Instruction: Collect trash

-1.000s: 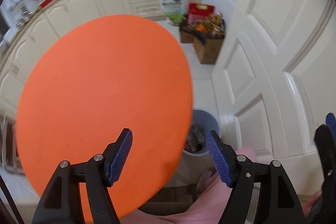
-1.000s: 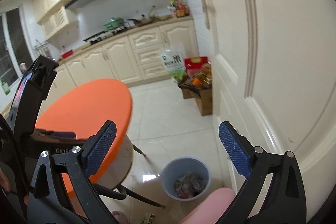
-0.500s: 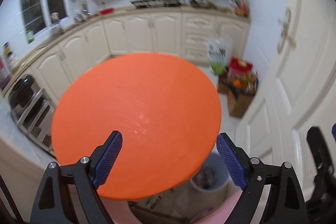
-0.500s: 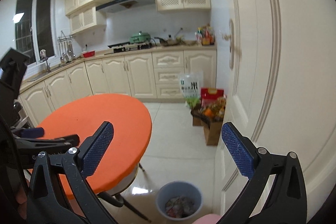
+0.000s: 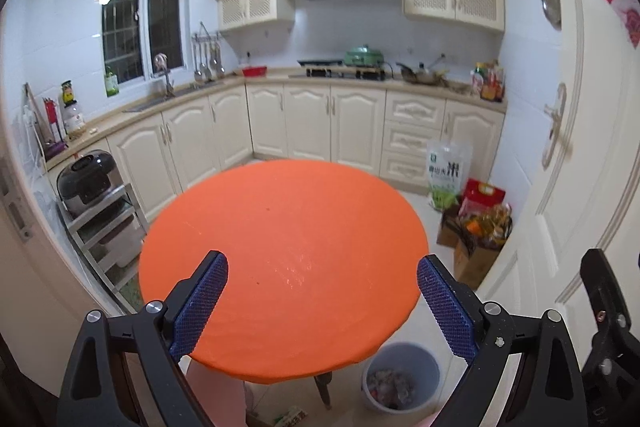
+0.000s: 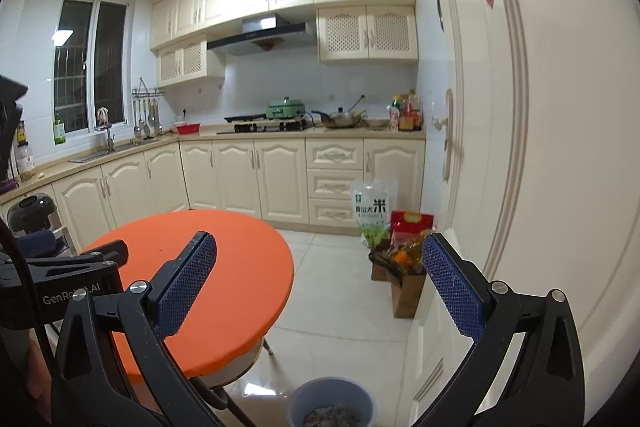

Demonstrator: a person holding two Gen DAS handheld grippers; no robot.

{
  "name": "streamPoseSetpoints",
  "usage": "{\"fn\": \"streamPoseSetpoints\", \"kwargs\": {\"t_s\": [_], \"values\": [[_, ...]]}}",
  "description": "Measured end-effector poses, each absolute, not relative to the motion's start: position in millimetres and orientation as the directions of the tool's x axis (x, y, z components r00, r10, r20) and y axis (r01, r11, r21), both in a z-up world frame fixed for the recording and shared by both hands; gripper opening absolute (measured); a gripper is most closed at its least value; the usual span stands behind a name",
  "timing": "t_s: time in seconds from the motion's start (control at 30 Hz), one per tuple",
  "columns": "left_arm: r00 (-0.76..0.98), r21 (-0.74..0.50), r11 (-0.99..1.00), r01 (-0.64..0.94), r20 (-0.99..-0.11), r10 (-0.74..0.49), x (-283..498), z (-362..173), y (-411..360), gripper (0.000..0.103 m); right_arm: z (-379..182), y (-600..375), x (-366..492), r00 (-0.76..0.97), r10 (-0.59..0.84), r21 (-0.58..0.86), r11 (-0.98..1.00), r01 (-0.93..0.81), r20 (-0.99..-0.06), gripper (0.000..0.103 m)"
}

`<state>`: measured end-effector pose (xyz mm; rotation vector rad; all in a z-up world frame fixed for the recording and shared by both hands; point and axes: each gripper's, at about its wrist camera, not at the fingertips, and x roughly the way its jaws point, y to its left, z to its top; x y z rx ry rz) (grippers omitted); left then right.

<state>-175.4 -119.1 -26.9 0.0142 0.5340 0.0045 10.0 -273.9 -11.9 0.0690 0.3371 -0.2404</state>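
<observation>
Both grippers, left gripper (image 5: 322,301) still opening and right gripper (image 6: 320,283) wide, hold nothing above the bare orange desk (image 5: 280,251). Trash sits in the bin (image 5: 402,379) below them; scan before reaching.

Your left gripper (image 5: 322,307) and right gripper (image 6: 320,285): black triangular-cutout frames, silver screws at the pivots, blue diamond-textured pads (image 5: 200,305); white "GenRobot.AI" lettering marks the left body.

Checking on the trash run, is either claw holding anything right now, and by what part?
Nothing is held. The left claw, jaws opening, and the right claw are both empty.
</observation>
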Motion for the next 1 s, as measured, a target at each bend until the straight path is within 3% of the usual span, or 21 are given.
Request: {"fn": "streamPoseSetpoints", "kwargs": {"t_s": [0.3, 0.5, 1.0], "values": [[0.908, 0.009, 0.999, -0.035, -0.417, 0.035, -266, -49, -126, 0.094, -1, -264, 1, 0.934, -0.205, -0.003, 0.977, 0.213, -0.293, 0.103], [0.915, 0.003, 0.999, -0.047, -0.402, 0.044, -288, -66, -128, 0.094, -1, -264, 0, 0.936, -0.185, 0.019, 0.980, 0.200, -0.301, 0.103], [0.914, -0.026, 0.998, -0.064, -0.403, 0.049, -248, -58, -104, 0.094, 3, -251, 5, 0.940, -0.171, 0.005, 0.984, 0.181, -0.295, 0.103]]}}
